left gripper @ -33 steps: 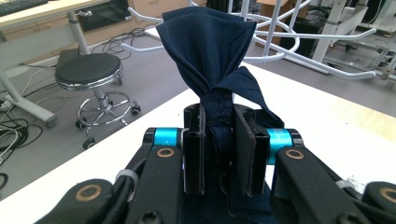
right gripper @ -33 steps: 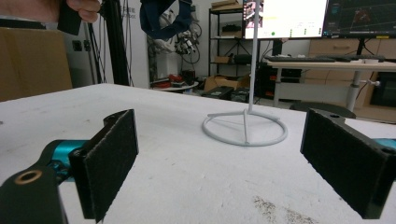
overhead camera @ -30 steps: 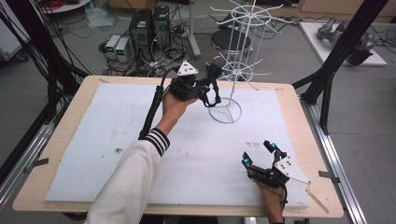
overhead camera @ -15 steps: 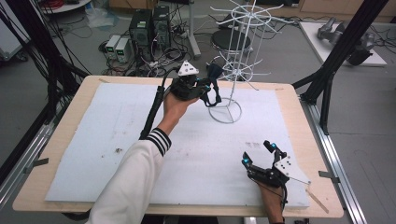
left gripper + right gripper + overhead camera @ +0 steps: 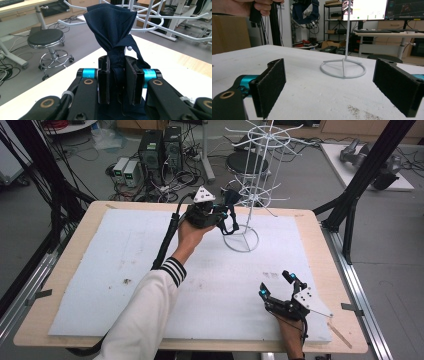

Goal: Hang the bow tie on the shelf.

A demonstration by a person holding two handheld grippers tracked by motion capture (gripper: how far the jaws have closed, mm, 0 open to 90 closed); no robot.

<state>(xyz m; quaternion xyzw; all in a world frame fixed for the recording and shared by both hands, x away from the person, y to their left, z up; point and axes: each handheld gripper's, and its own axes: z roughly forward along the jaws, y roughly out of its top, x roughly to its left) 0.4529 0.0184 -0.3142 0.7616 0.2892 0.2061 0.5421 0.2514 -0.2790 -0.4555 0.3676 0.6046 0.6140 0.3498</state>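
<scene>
The left gripper (image 5: 226, 215) stood raised at the far side of the table (image 5: 75, 237), hard against the white wire rack (image 5: 255, 175), exactly as in the two preceding high views; no shift of hand, rack or cloth was detected across that interval. Its jaws were pressed together on a bunched dark blue cloth (image 5: 111, 27), which rose from between the pads (image 5: 131, 82) and appeared draped over one of the rack's lower prongs (image 5: 175, 26). In the high view the cloth (image 5: 231, 202) hung just beside the rack's centre post, with a loop trailing below the gripper. Whether the fabric was truly hooked on the prong or merely resting against it could not be told.

The right gripper (image 5: 278, 285) lay low on the white foam mat (image 5: 100, 285) near the table's front right, well apart from the rack, its pads (image 5: 270, 86) spread wide with nothing between them. It too was unchanged.

Judgement: the stillness suggested a pause at the hanging point. The cloth was not yet released; the next move would call for confirming it sits over the prong before the jaws part, or it may slide off.
</scene>
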